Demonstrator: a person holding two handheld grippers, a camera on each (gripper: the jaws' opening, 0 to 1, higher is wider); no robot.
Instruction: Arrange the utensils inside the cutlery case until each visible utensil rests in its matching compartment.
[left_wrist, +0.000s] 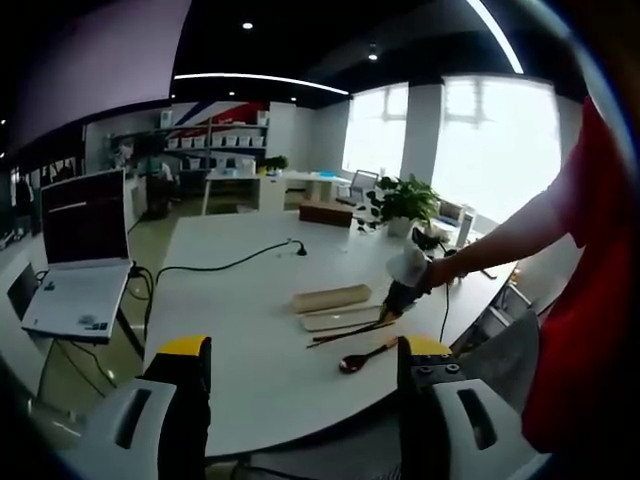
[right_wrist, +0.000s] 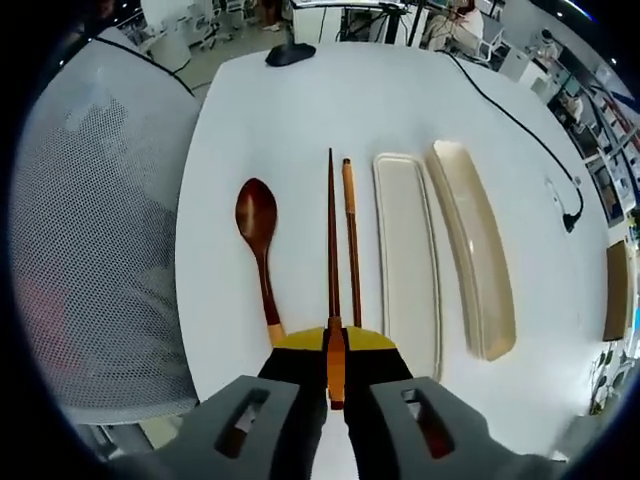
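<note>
My right gripper (right_wrist: 335, 385) is shut on the near end of a dark chopstick (right_wrist: 331, 240), which lies lengthwise on the white table (right_wrist: 300, 110). A second chopstick (right_wrist: 351, 250) lies just to its right. A brown wooden spoon (right_wrist: 258, 225) rests to their left. The beige case tray (right_wrist: 405, 260) and its lid (right_wrist: 478, 250) lie to the right, both with nothing in them. My left gripper (left_wrist: 305, 395) hangs open over the table's near edge, well short of the spoon (left_wrist: 365, 357), chopsticks (left_wrist: 350, 331) and case (left_wrist: 332, 298). The right gripper (left_wrist: 404, 290) shows there at the chopsticks' end.
A laptop (left_wrist: 75, 250) sits at the left on a side stand. A black cable (left_wrist: 220, 265) crosses the table, and another cable (right_wrist: 520, 125) runs past the lid. A potted plant (left_wrist: 400, 200) and a brown box (left_wrist: 325, 212) stand at the far end. A mesh chair (right_wrist: 100, 250) flanks the table.
</note>
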